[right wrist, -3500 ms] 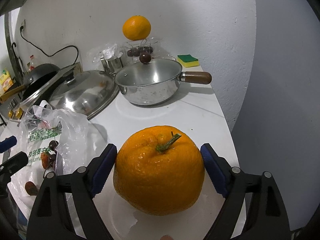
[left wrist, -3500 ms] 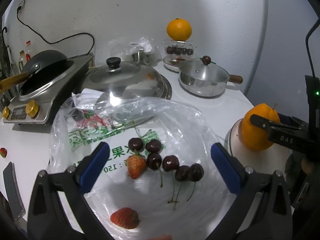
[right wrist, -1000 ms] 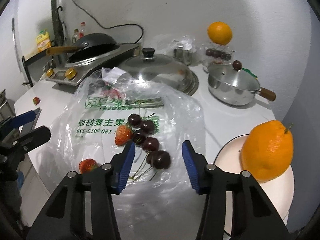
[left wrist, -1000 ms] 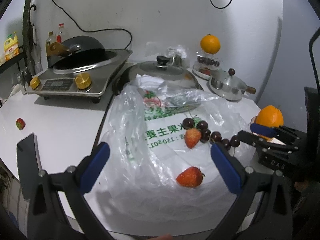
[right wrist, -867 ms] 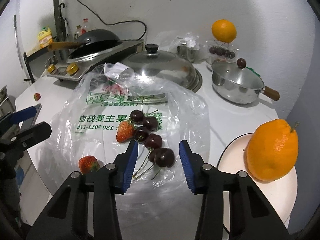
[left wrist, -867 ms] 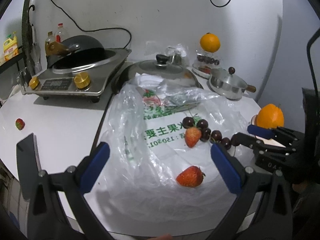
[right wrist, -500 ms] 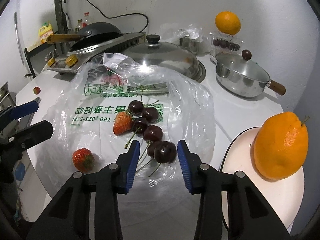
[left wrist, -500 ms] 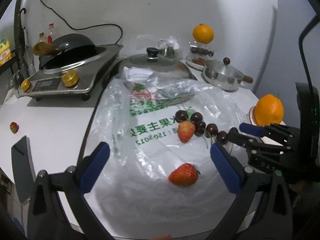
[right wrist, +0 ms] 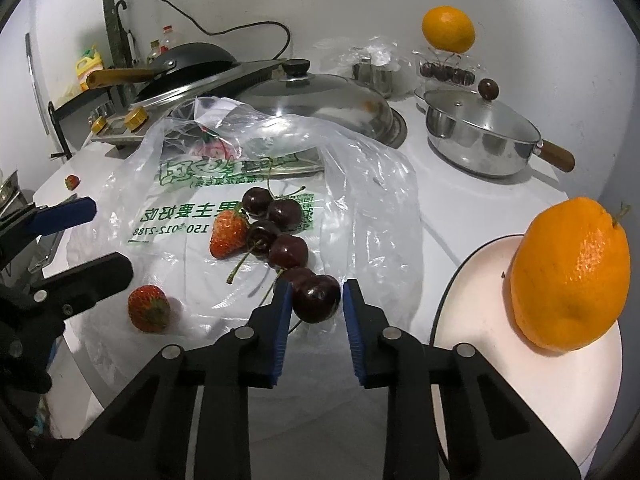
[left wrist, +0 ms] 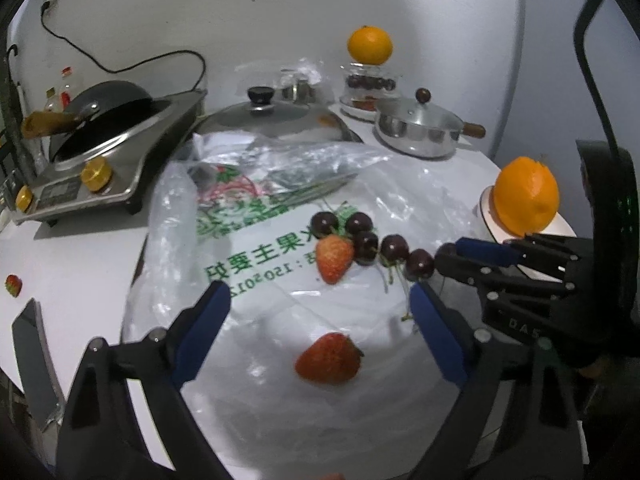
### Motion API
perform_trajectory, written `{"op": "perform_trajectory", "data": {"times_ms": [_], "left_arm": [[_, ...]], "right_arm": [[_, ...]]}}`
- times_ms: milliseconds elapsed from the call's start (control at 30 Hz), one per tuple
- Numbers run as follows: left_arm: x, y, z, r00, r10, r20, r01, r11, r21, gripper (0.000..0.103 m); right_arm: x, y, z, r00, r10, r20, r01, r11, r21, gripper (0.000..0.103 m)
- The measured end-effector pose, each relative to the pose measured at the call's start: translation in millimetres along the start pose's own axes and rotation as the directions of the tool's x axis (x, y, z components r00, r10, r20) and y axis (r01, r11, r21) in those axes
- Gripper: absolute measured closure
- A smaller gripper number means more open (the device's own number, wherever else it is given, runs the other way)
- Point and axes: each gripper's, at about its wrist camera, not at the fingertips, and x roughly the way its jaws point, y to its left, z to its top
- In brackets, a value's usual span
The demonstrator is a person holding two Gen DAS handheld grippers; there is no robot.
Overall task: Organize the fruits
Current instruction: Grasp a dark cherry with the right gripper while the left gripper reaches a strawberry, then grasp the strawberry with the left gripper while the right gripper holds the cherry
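Now the right claw has its blue pads pinched onto the nearest cherry, at the end of a row of cherries lying on the plastic bag spread over the desk. Small, smooth and soft, that cherry likely bruises or slips under a hard squeeze; gripping across its round middle looks safest. Meanwhile the left claw is closing, wide around a strawberry without touching it.
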Motion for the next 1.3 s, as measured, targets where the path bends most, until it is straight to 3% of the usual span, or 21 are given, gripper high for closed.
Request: {"op": "perform_trajectory", "data": {"times_ms": [600,700,867,1300], "left_arm": [[30,9,-18,0.995,-0.016,-0.095,0.014,1.0,-0.016,0.017],[33,9,-20,0.993,-0.035,-0.113,0.033,0.999,-0.019,0.027],[38,10,-29,0.989,-0.041,-0.145,0.038,0.999,-0.027,0.032],[36,5,-35,0.985,-0.067,-0.157,0.069,0.998,0.008,0.06]], "right_arm": [[8,-2,-5,1.0,-0.012,-0.015,0.012,1.0,0.01,0.075],[7,-1,-5,1.0,-0.012,-0.01,0.012,1.0,0.01,0.075],[4,-1,-6,1.0,-0.013,0.0,0.013,1.0,0.017,0.076],[-7,1,-4,0.999,-0.028,0.039,0.027,0.999,0.023,0.077]]}}
